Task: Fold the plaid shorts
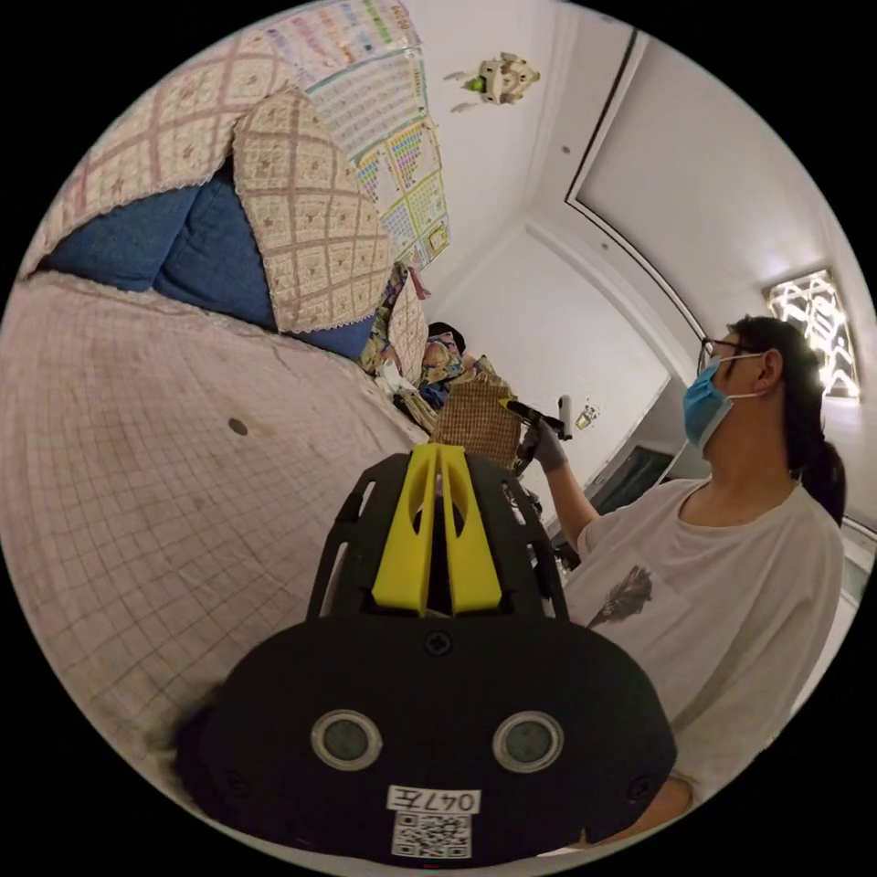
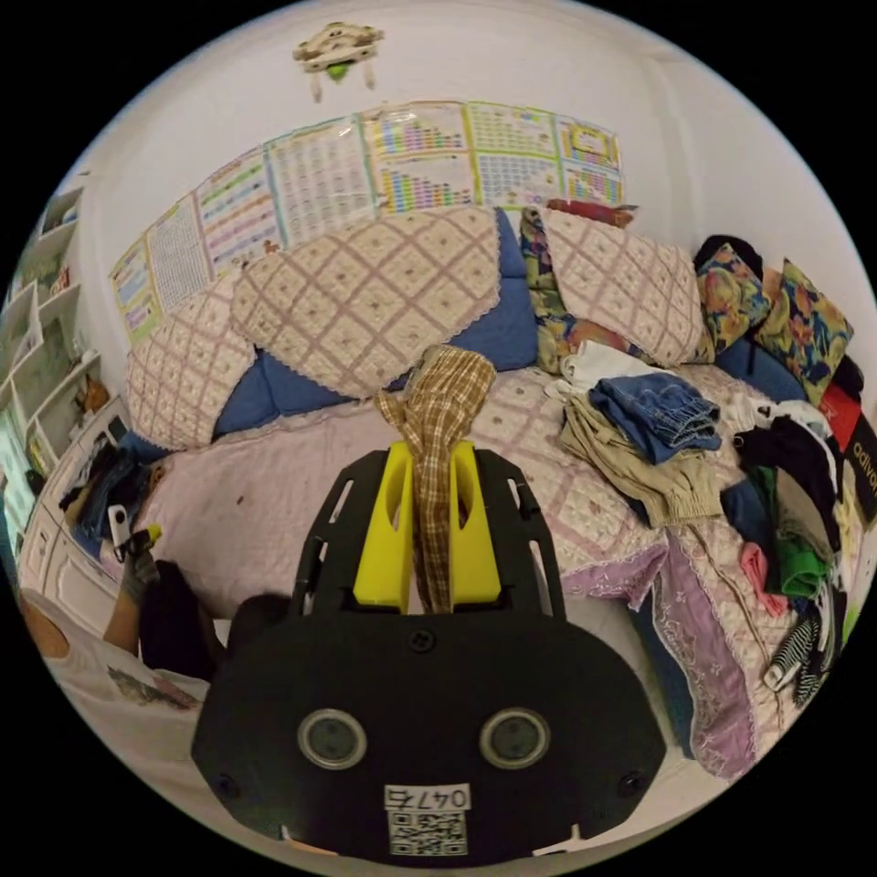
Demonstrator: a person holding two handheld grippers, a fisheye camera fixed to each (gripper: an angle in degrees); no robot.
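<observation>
Closest to us in the right gripper view, our right gripper (image 2: pixel 427 534) has its two yellow jaws pressed together on the brown-and-cream plaid cotton shorts (image 2: pixel 437 411), which run as a narrow bunched strip straight up out of the jaws and away from the camera, their long axis in line with the jaws. The shorts are lifted above the pale quilted checked bed cover (image 2: pixel 274 493), clear of the pile of mixed clothes (image 2: pixel 658 429) to one side. In the left gripper view our left gripper (image 1: pixel 438 539) has its yellow jaws almost closed, with a thin gap and nothing between them; the shorts (image 1: pixel 475 420) hang beyond its tips, held in the right gripper (image 1: pixel 528 416), well apart. We judge the free left gripper must reach across to the hanging cloth. White lettering on a dark red item (image 2: pixel 863 466) at the edge seems to read "adidas", partly cut off; the wall charts (image 2: pixel 411 164) are too small to read.
</observation>
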